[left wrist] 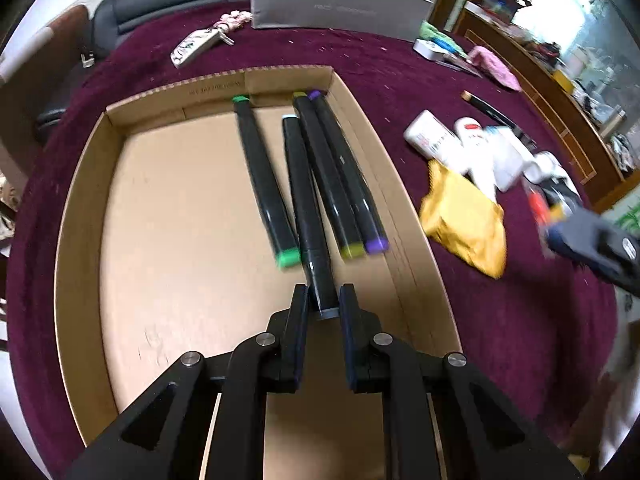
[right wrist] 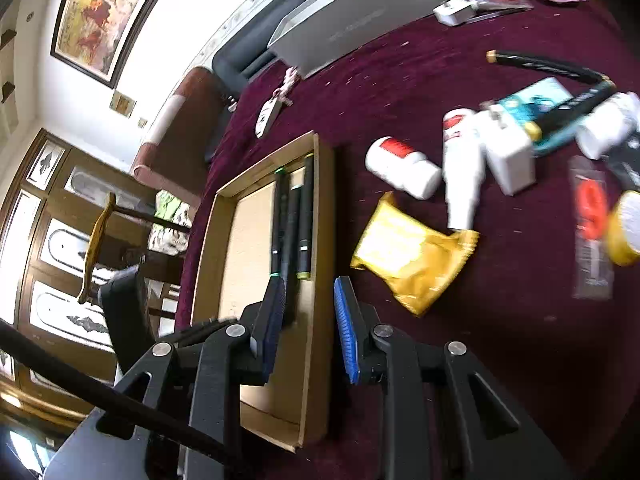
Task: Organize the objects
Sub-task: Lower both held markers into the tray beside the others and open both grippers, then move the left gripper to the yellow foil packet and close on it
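Observation:
A shallow cardboard tray [left wrist: 80,208] lies on the maroon cloth. In it lie three black markers: green-capped [left wrist: 264,184], yellow-capped [left wrist: 326,184] and purple-capped [left wrist: 352,176]. My left gripper [left wrist: 324,300] is shut on a fourth black marker with a pale blue cap [left wrist: 306,208], held over the tray between the others. My right gripper [right wrist: 310,292] is open and empty, above the tray's right edge [right wrist: 320,240]; it also shows in the left wrist view [left wrist: 592,240].
Right of the tray lie a yellow packet [left wrist: 468,220], white bottles [left wrist: 428,136], a white box [right wrist: 508,152], a teal box [right wrist: 540,100], loose black markers [right wrist: 544,64] and a red-handled tool [right wrist: 592,216]. A grey case [left wrist: 340,4] and key pouch [left wrist: 192,46] lie behind.

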